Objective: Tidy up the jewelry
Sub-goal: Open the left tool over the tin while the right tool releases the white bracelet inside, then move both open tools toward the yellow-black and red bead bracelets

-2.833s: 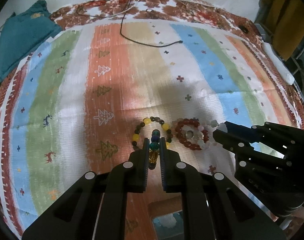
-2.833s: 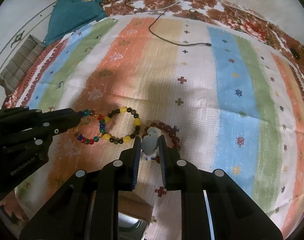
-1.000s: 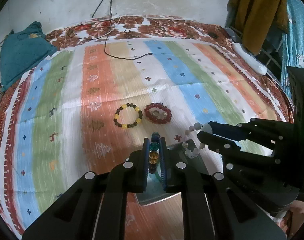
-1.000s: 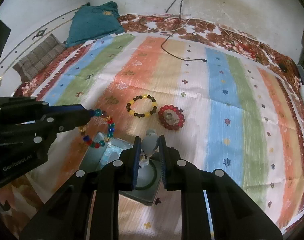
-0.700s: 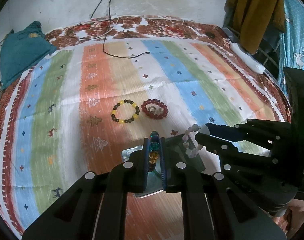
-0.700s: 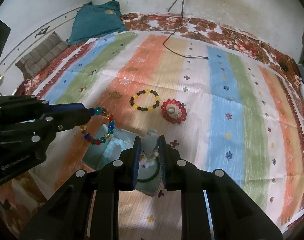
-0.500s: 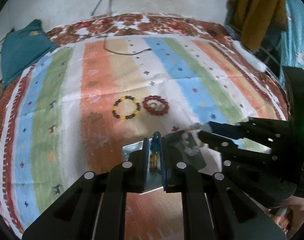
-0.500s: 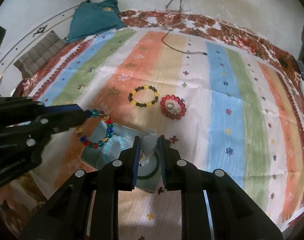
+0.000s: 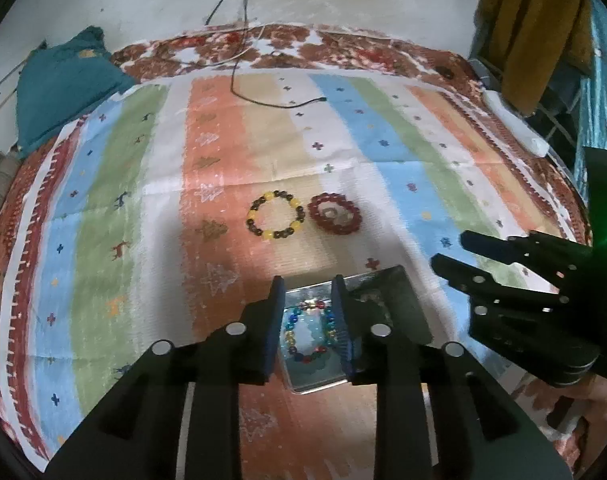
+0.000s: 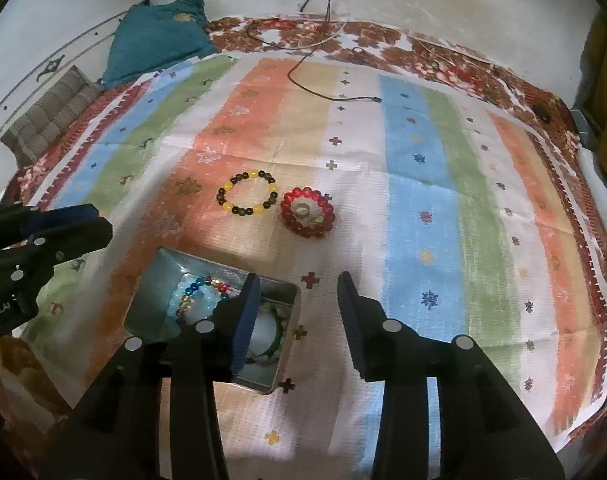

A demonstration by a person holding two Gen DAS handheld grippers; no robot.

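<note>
A small metal tin [image 9: 387, 280] stands on the striped cloth near me. The multicoloured bead bracelet [image 9: 309, 334] lies inside it, seen between the fingers of my left gripper [image 9: 308, 312], whose jaws are opening and touch nothing. My right gripper [image 10: 299, 304] hovers just right of the tin [image 10: 163, 258], jaws opening, with nothing between them. The pale bead bracelet [image 10: 281, 312] lies in the tin beside a green bangle [image 10: 280, 336]. Farther off on the cloth rest a yellow-and-dark bracelet [image 10: 247, 192] and a red bracelet [image 10: 307, 214] with rings inside it.
A black cable [image 10: 327, 96] trails over the far part of the cloth. A teal cushion [image 10: 159, 40] and a striped grey pillow [image 10: 51, 116] lie at the far left. A white power strip [image 9: 515, 126] and a hanging yellow garment [image 9: 535, 20] are at the right.
Both grippers have opened. The multicoloured bracelet dropped from the left one into the tin, and the pale bracelet dropped from the right one into the tin.
</note>
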